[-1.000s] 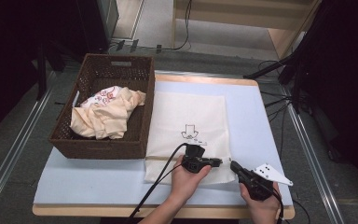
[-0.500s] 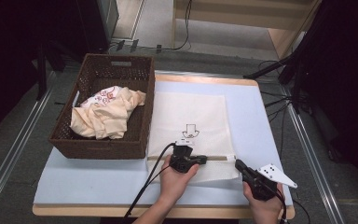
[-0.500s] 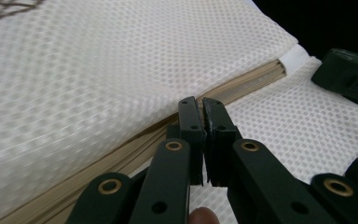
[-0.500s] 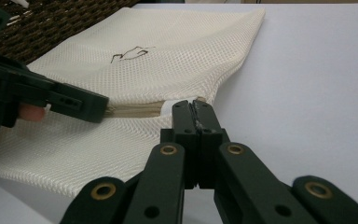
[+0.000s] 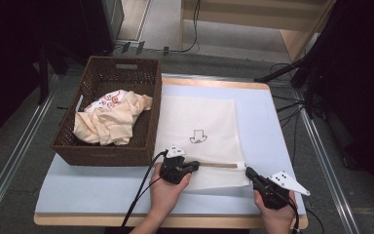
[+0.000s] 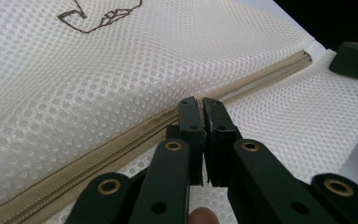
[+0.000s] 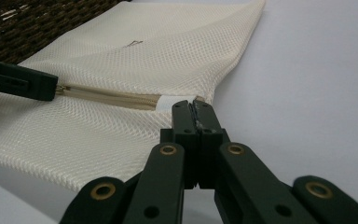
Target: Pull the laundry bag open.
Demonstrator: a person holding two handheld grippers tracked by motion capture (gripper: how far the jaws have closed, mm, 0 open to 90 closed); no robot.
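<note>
While the dark woven wicker basket (image 5: 108,78) holding crumpled cream cloth (image 5: 111,119) stands beyond the left gripper (image 5: 191,167), the flat white mesh zip bag (image 5: 202,122) lies beside it on the pale blue table mat (image 5: 268,117), with bare mat past the right gripper (image 5: 250,174). In the left gripper view, the jaws are pressed together at the bag's tan zipper (image 6: 121,142); what they pinch is hidden. In the right gripper view, the jaws meet on the bag's corner edge, zipper just beyond.
</note>
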